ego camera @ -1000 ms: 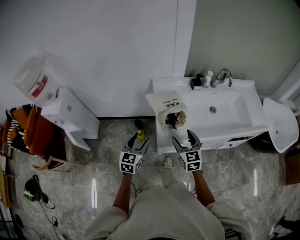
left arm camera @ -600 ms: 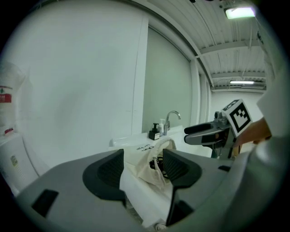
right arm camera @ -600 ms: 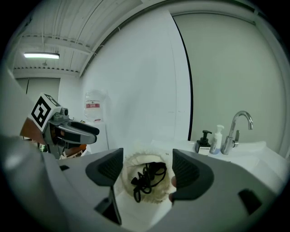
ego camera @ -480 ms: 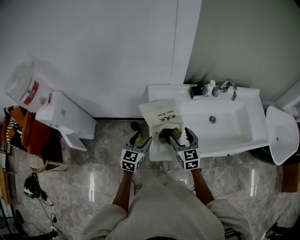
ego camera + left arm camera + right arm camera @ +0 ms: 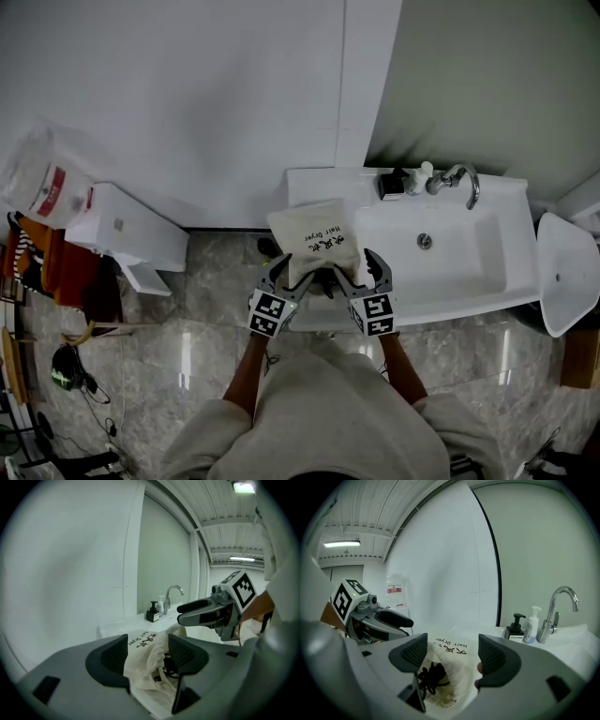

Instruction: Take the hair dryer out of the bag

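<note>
The head view is showing the white cloth bag [image 5: 314,239] lying on the counter [image 5: 309,178] just left of the sink [image 5: 450,253], with the left gripper [image 5: 286,275] and the right gripper [image 5: 358,267] both reaching to the bag's near end, but from there the bag's mouth is hiding behind the grippers. The right gripper view is looking straight into that mouth: the hair dryer [image 5: 430,677] is sitting inside the bag, showing only a black coil of cord, and this gripper's jaws are standing wide apart with the open mouth between them. The left gripper view is showing its own jaws also spread wide, the bag's cloth bunching between them, with a dark patch inside. A faucet [image 5: 555,609] and a soap bottle [image 5: 515,625] are standing at the back of the counter. A second ago both grippers were hanging over the floor short of the counter; half a second ago they were just reaching the bag.
</note>
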A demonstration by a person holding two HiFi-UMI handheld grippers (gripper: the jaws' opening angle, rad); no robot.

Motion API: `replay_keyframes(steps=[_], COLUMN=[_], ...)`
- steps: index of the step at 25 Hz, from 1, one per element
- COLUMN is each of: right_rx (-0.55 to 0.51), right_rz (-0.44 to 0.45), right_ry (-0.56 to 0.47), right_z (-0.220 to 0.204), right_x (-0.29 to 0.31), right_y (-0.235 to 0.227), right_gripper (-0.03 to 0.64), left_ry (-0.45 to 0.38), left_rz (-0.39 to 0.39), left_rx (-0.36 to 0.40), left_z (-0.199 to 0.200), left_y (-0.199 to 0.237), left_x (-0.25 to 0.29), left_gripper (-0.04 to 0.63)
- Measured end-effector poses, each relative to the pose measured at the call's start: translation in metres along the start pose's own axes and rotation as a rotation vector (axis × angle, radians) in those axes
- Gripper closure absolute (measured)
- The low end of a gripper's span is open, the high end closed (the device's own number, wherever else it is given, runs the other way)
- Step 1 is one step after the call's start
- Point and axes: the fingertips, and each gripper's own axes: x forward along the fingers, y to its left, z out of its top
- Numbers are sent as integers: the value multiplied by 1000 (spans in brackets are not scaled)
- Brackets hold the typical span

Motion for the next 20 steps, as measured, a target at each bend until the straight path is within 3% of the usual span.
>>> replay_keyframes(steps=[14,20], right_rx=[34,68], right_rz=[5,-31], right_ry=[32,44], right_z=[-13,-17], right_x=[16,13], right_y=[-3,8], right_gripper=[293,293], left_ry=[118,135], left_rz=[-129,-237], left_rx=[138,198], left_z=[-16,-18], left_y=[-15,-21], left_x=[46,57], left_gripper=[347,368])
